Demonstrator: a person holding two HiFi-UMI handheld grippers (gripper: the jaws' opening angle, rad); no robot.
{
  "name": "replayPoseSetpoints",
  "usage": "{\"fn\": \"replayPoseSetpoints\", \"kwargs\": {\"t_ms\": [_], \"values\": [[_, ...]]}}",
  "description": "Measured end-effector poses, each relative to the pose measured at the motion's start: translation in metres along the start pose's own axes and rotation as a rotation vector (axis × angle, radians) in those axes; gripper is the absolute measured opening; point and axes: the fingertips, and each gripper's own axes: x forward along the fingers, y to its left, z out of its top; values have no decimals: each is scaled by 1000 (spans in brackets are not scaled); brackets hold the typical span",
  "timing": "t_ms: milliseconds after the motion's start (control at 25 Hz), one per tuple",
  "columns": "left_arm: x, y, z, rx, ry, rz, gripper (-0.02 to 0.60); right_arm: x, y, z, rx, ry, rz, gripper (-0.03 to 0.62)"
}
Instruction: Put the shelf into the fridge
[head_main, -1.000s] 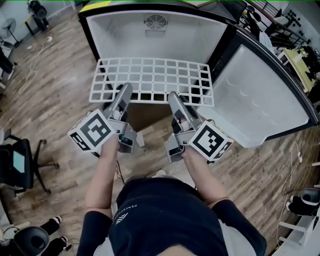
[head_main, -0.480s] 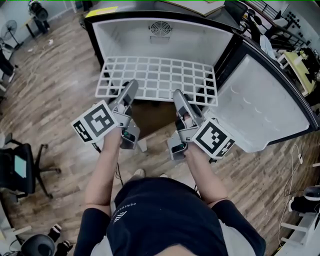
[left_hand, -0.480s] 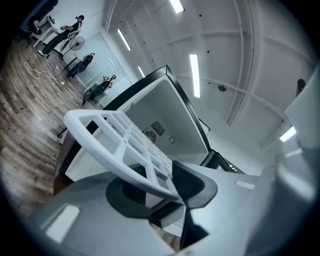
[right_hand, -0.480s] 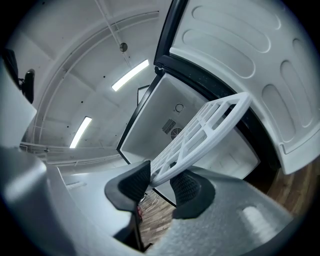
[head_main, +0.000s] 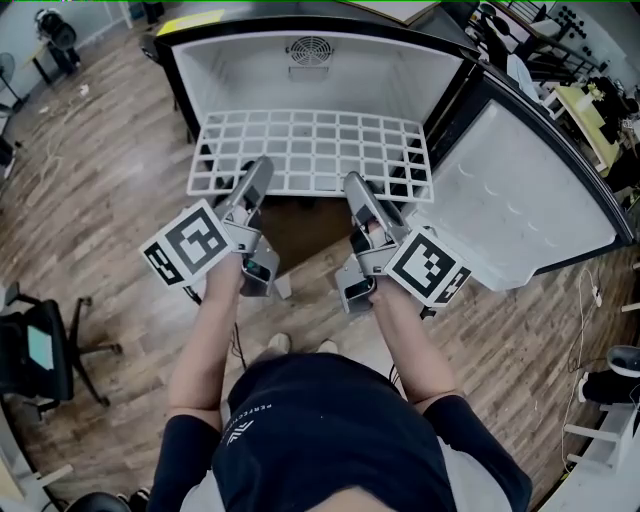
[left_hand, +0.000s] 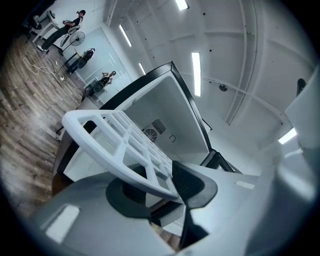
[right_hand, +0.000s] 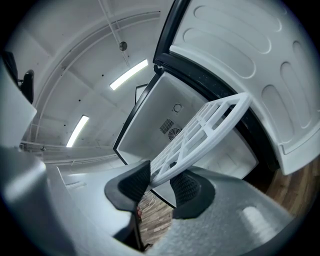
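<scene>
Wood-plank floor (head_main: 100, 200) under me, grey-brown, running out on every side. Black office chair (head_main: 35, 350) off to my left on its wheeled base. Top right, a pale desk (head_main: 585, 105) crowded with dark gear. A white cable (head_main: 590, 300) trails over the boards on the right. Overhead, a white ceiling (left_hand: 240, 60) with long strip lights (left_hand: 196, 72) glowing. There's a standing fan (left_hand: 76, 37) at the far end.
</scene>
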Motion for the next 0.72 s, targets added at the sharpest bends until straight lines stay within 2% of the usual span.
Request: {"fn": "replayPoseSetpoints", "kwargs": {"t_ms": [720], "values": [[4,2,-2,-2,-9,11,147,8,-8,5,39,18,18,118]]}}
